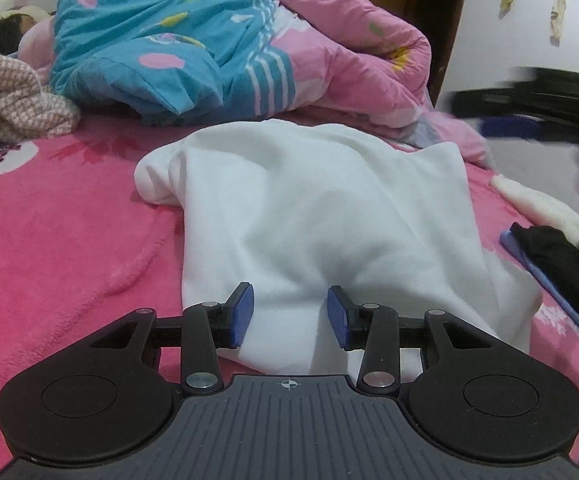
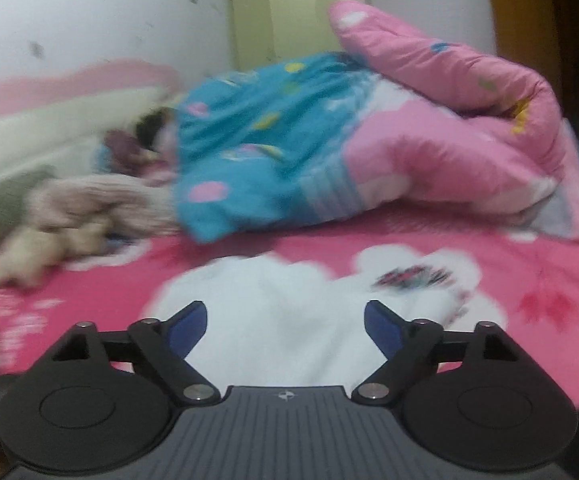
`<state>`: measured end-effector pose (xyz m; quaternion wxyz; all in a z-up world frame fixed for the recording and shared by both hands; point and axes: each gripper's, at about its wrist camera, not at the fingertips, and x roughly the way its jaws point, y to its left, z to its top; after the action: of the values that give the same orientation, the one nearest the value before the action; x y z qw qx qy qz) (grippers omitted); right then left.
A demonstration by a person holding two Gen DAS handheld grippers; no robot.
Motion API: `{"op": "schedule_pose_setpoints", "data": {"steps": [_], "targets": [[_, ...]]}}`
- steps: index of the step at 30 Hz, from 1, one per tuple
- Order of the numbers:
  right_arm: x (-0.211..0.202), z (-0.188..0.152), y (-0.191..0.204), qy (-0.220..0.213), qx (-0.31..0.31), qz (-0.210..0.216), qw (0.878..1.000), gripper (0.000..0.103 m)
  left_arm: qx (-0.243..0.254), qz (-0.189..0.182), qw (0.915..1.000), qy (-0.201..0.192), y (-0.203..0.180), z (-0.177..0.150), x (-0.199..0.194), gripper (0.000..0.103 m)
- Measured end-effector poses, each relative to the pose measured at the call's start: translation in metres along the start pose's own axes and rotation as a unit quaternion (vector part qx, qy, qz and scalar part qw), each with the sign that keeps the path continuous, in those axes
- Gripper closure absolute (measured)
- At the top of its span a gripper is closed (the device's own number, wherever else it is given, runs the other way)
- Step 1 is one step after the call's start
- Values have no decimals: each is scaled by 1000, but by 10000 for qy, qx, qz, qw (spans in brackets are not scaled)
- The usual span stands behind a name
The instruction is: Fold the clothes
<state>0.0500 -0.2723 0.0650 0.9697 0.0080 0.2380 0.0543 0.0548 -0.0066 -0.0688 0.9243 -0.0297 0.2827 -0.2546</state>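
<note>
On the pink fleece bedspread [image 1: 69, 240] my soft white garment [image 1: 309, 216] lies partly folded yet rumpled, left gripper [image 1: 290, 312] and right gripper [image 2: 285, 330] both spread open, holding nothing.

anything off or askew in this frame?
White garment lies rumpled and skewed on the pink bedspread, one end bunched at far left. Both tongs, left and right, are open. Right view is motion-blurred.

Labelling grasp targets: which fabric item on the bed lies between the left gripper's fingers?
The white garment; the left gripper straddles its near edge, while the blue-pink quilt lies beyond.
</note>
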Motion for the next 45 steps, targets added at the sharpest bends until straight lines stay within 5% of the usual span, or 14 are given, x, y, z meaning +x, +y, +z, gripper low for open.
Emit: {"op": "schedule_pose_setpoints", "data": {"steps": [4,8,10,12,14,24,30,37,45], "targets": [[63,14,-37,261,-85,-1124,9933,13,-11,-79,10000,-11,3,0,1,62],[99,6,-78,718,441,-1339,9874,13,-20,-126,9999,-17,3,0,2,62],[106,-4,-91,1003,816,-1001,9865,32,-15,-135,9999,-26,4,0,2,62],[104,-12,-95,1096,1035,-752,9857,84,-31,-148,9999,-32,4,0,2,62],[92,-16,-91,973,1041,-661,9876,89,-63,-179,9998,-38,6,-1,2,62],[-41,-28,-23,230,707,626,9953,91,-659,-665,9953,-232,25,-2,-6,62],[-91,-53,31,388,259,1386,9892,92,-966,-1127,9876,-518,31,3,-37,49],[-93,-91,59,783,516,1693,9811,92,-1577,-1622,9735,-318,39,-16,-71,43],[-95,-123,84,1122,739,1927,9720,82,-1823,-1267,9746,296,40,-41,-64,43]]}}
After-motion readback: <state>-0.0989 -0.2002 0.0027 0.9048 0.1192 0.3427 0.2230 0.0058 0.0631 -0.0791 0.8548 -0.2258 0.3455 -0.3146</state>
